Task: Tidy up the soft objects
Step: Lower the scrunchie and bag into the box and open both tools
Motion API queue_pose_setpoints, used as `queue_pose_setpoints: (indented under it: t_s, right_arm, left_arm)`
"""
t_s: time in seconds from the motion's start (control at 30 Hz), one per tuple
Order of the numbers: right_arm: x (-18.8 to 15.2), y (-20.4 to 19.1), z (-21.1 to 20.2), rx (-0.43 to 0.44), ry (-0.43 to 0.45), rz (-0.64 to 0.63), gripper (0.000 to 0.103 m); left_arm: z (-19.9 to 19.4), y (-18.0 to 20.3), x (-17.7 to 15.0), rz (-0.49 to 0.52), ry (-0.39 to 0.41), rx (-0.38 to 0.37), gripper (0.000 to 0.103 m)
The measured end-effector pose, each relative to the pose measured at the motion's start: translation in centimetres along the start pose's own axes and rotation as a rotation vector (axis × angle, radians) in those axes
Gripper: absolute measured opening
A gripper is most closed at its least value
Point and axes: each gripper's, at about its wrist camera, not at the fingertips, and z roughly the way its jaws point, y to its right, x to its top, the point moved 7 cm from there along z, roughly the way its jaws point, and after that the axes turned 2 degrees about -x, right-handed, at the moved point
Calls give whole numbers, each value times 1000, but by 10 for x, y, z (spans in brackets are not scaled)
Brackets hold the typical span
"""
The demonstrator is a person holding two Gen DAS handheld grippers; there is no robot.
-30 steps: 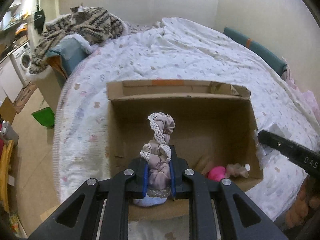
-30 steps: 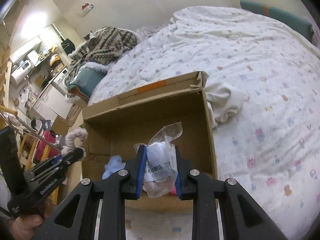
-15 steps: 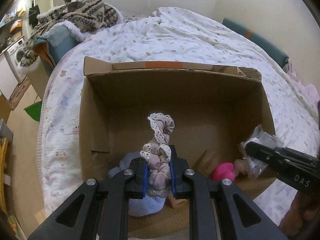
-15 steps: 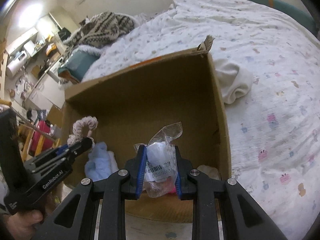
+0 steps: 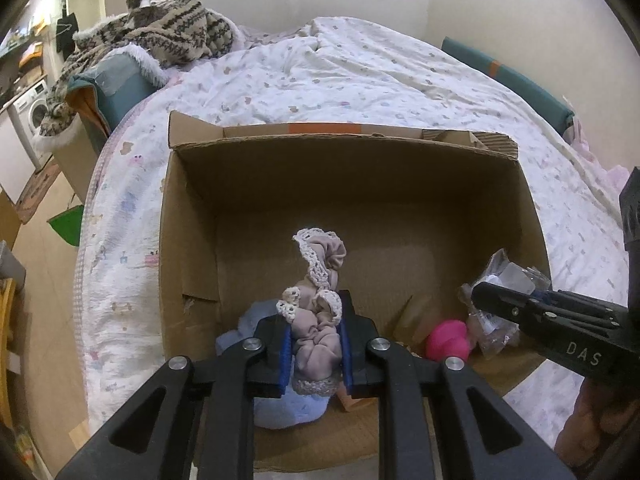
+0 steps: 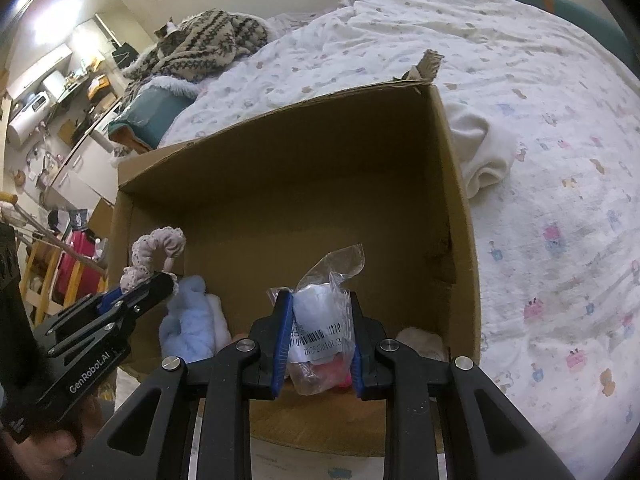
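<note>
An open cardboard box (image 5: pixel 188 216) (image 6: pixel 460 200) stands on the bed. My left gripper (image 5: pixel 316 320) is shut on a mauve scrunchie (image 5: pixel 320 264) with lace trim, held inside the box near its front left. From the right wrist view the same gripper (image 6: pixel 160 280) and scrunchie (image 6: pixel 156 248) show at the left. My right gripper (image 6: pixel 318 320) is shut on a clear plastic bag (image 6: pixel 320 320) with a white soft item and a barcode label, held low over the front right; it shows as the right gripper (image 5: pixel 480 292) with the bag (image 5: pixel 504 280) in the left wrist view.
On the box floor lie a pale blue fluffy item (image 5: pixel 280 408) (image 6: pixel 188 320), a pink soft item (image 5: pixel 446 340) and a cream one (image 6: pixel 420 340). A white folded cloth (image 6: pixel 480 148) lies on the quilt (image 5: pixel 360 72) right of the box. A patterned blanket (image 5: pixel 160 28) is at the far end.
Both grippers have sunk from above the box's rim down into it, each keeping its item. The box now fills much more of both views.
</note>
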Motion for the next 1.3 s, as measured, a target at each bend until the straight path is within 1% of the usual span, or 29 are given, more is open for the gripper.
queue_pose_setpoints:
  t_s: [0.13, 0.4, 0.47, 0.53, 0.57, 0.63, 0.7, 0.77, 0.8, 0.9, 1.03, 1.07, 1.13, 1.17, 1.2, 1.27, 1.3]
  right_arm:
    - [0, 1, -1, -10, 6, -1, 27]
    - [2, 3, 1, -15, 6, 7, 27]
    - [2, 3, 2, -15, 4, 8, 27]
    - [2, 3, 4, -18, 3, 12, 27]
    - [2, 3, 4, -18, 3, 13, 27]
    - [3, 2, 5, -18, 0, 14, 27]
    - [3, 1, 6, -21, -3, 11, 27]
    - [3, 0, 6, -23, -2, 3, 27]
    - [3, 0, 5, -25, 1, -1, 27]
    - [5, 0, 5, -27, 2, 0, 27]
    - [6, 3, 6, -29, -2, 19, 27]
    - [7, 2, 5, -30, 4, 18, 29]
    - [10, 2, 1, -37, 23, 12, 38]
    - [11, 2, -1, -40, 32, 15, 57]
    - [12, 2, -4, -34, 49, 27, 69]
    - [15, 2, -11, -20, 80, 52, 70]
    - [17, 1, -14, -21, 91, 55, 72]
  left_arm:
    - [2, 1, -1, -15, -15, -21, 16]
    - [2, 1, -1, -19, -16, -16, 21]
    - [1, 1, 0, -23, -15, -21, 25]
    - [0, 1, 1, -22, -7, -16, 35]
    - [-2, 2, 2, -21, -2, -13, 38]
    - [-4, 2, 3, -21, 13, -1, 52]
    - [-6, 2, 4, -19, 21, 23, 60]
    - [-7, -1, 5, -27, 26, 54, 62]
    - [-7, -2, 5, -35, 25, 56, 62]
    - [-8, -4, 7, -53, 24, 40, 62]
    - [-9, -9, 7, -72, 14, 37, 62]
    - [-10, -10, 8, -78, 17, 37, 62]
    - [-13, -12, 9, -87, 29, 50, 62]
    - [-16, -12, 8, -86, 37, 60, 62]
    - [-19, -13, 9, -83, 46, 70, 62]
    - [-25, -12, 11, -82, 64, 68, 62]
    - [-28, -12, 11, -82, 69, 62, 63]
